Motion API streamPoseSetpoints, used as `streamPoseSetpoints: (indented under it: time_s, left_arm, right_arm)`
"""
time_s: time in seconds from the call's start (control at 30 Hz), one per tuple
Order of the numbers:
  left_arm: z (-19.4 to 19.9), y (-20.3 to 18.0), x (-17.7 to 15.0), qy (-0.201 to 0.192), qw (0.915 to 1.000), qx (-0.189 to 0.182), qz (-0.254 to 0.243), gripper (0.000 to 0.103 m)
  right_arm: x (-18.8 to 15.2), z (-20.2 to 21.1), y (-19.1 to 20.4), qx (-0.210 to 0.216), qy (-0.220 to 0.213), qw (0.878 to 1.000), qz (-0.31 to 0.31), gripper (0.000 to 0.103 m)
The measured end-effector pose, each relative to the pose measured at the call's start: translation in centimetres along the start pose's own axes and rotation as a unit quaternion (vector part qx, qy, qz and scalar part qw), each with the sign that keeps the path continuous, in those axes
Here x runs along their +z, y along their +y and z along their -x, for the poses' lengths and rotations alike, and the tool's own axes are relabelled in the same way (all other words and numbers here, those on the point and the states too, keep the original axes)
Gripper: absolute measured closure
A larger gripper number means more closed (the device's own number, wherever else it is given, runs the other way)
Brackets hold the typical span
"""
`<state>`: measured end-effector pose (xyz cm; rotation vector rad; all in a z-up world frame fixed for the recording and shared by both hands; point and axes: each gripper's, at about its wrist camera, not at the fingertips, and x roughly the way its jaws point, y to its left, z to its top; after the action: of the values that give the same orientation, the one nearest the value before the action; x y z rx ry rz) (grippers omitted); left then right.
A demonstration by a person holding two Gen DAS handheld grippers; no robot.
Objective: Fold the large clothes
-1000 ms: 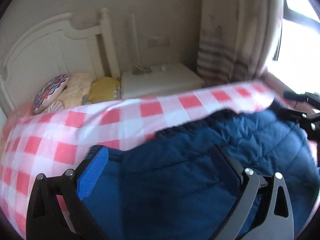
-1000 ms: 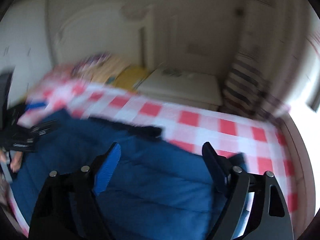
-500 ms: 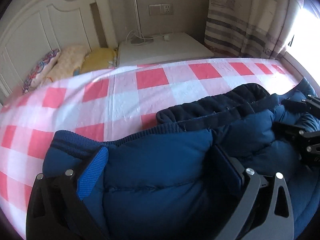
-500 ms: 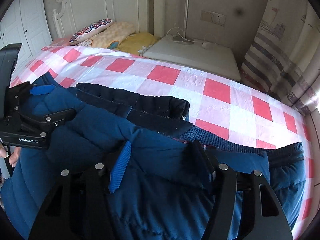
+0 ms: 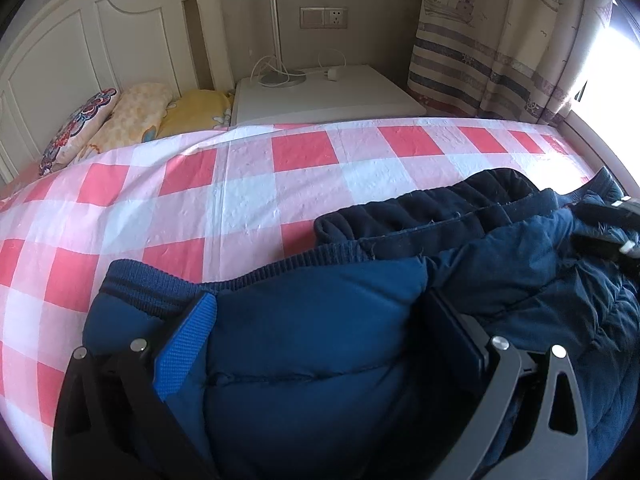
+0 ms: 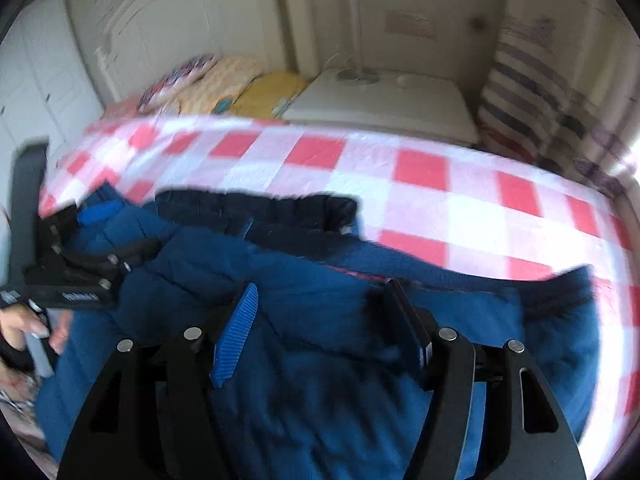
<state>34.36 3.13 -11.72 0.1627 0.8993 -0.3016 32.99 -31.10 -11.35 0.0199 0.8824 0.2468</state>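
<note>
Jacket lowered onto the bed since the earlier frame; right jaws have narrowed onto it.
Left gripper (image 5: 320,328) and right gripper (image 6: 324,320) each clamp a fold of blue jacket (image 5: 320,360) lying on the checked bed (image 5: 248,184).

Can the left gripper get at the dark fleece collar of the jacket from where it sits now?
Probably yes. The left gripper is bunched around the blue jacket, and the dark collar lies just beyond on the checked bedspread with nothing between; the right gripper sits off to the side.
</note>
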Motion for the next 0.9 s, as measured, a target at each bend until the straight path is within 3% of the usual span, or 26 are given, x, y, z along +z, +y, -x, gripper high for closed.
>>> streamPoseSetpoints:
  time_s: [0.1, 0.2, 0.27, 0.33, 0.47, 0.67, 0.9]
  left_arm:
    - [0.0, 0.0, 0.0, 0.0, 1.0, 0.0, 0.0, 0.002]
    - [0.0, 0.0, 0.0, 0.0, 1.0, -0.001, 0.001, 0.002]
    - [0.0, 0.0, -0.1, 0.0, 1.0, -0.004, 0.002, 0.002]
    - [0.1, 0.1, -0.1, 0.0, 1.0, -0.006, 0.004, 0.002]
    - [0.1, 0.1, -0.1, 0.0, 1.0, -0.006, 0.003, 0.002]
    - [0.1, 0.1, -0.1, 0.0, 0.9999, -0.009, 0.006, 0.002]
    - [0.2, 0.1, -0.1, 0.001, 0.9999, -0.009, 0.004, 0.002]
  right_arm:
    - [0.3, 3.0, -2.0, -0.055, -0.042, 0.998, -0.008, 0.03]
    - [-0.3, 2.7, -5.8, -0.088, -0.027, 0.995, -0.042, 0.03]
    - [-1.7, 0.3, -8.1, -0.075, 0.005, 0.995, -0.069, 0.029]
    - [-2.3, -0.7, -9.5, -0.044, 0.002, 0.994, -0.101, 0.028]
    - [-2.2, -1.2, -9.0, -0.057, 0.002, 0.995, -0.085, 0.027]
    - [-2.7, -1.3, -10.1, -0.031, -0.01, 0.994, -0.103, 0.026]
    - [-2.4, -0.8, -9.4, -0.05, -0.001, 0.994, -0.096, 0.026]
